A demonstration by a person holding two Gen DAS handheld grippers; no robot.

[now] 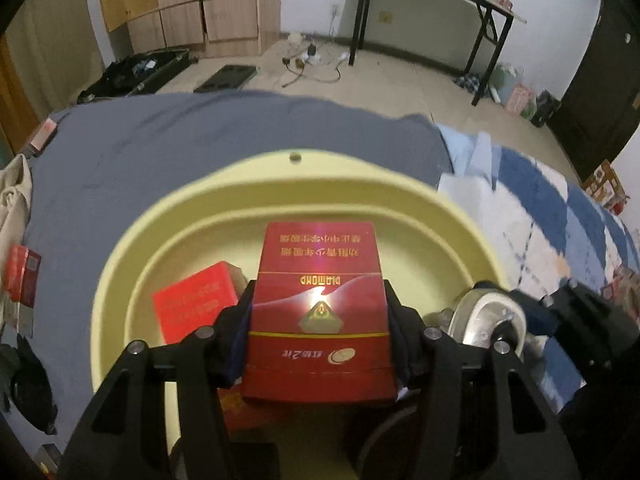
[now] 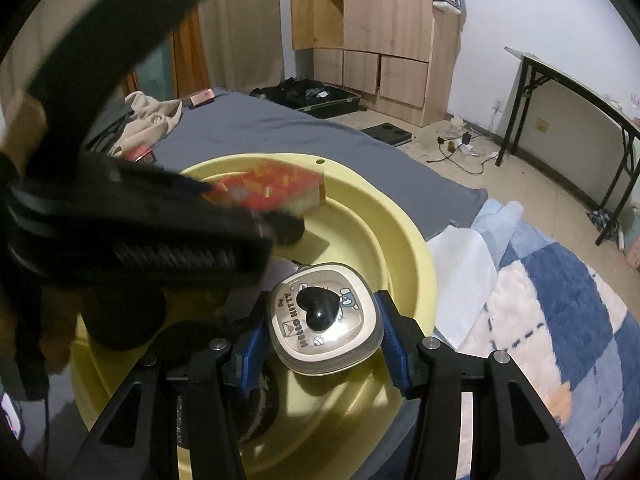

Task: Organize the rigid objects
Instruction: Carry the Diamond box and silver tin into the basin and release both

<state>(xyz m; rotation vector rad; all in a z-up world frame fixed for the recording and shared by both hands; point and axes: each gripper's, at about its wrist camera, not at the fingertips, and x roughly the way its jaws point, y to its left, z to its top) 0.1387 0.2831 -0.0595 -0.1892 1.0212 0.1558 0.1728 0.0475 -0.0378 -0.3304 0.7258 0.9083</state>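
Observation:
My left gripper (image 1: 320, 300) is shut on a red cigarette pack (image 1: 320, 280), held flat above a pale yellow basin (image 1: 224, 200) on the bed. A second red box (image 1: 196, 304) lies inside the basin, left of the pack. My right gripper (image 2: 322, 320) is shut on a small rounded lidded container (image 2: 324, 328) with a black heart knob, its blue pads (image 2: 394, 344) against both sides, over the near side of the basin (image 2: 400, 248). In the right wrist view the left gripper (image 2: 140, 232) and its pack (image 2: 276, 188) show blurred at left. The container (image 1: 492, 320) also appears in the left wrist view.
The basin rests on a grey-blue sheet (image 1: 160, 140). A blue and white checked blanket (image 2: 560, 300) lies to the right. More red packs (image 1: 24, 280) and a beige cloth (image 2: 148, 116) sit along the bed's left side. A black folding table (image 1: 440, 8) and wooden wardrobe (image 2: 380, 20) stand beyond.

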